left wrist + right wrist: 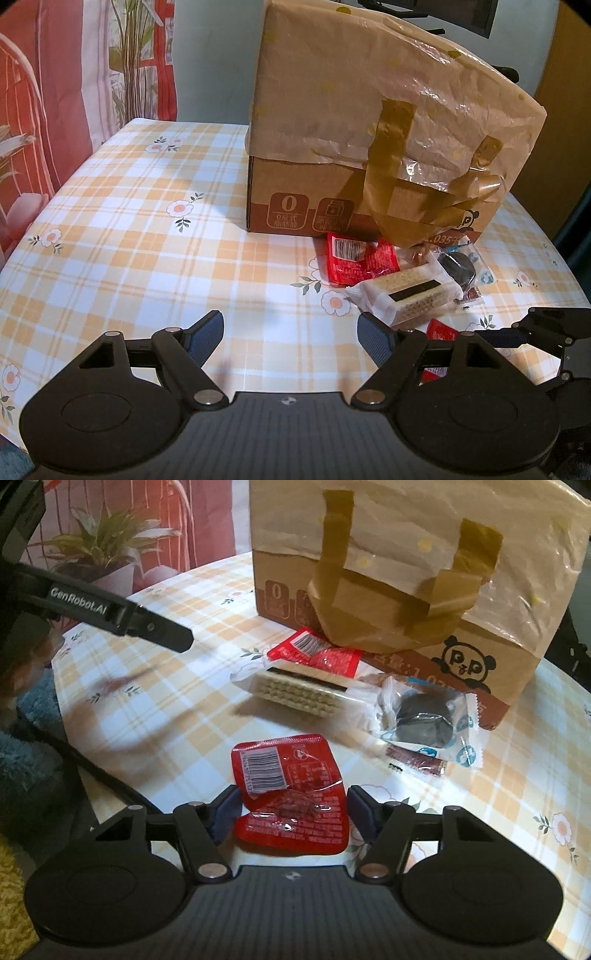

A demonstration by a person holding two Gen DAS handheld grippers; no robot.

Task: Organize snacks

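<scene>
Right gripper (291, 812) was set astride the red snack packet (291, 797) at 6 o'clock, pads just touching its edges. Left gripper (291, 332) was held apart, empty. A squarer, deeper bite was advised; the film looked slippery. Other snacks lay at 1 o'clock by the box (406, 590).

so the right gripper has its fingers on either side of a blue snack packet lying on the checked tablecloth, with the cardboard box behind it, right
Not quite: the packet is red, not blue. The right wrist view shows the right gripper with its fingers on either side of a red snack packet with a barcode label, lying on the checked tablecloth, with the cardboard box behind it.
</scene>
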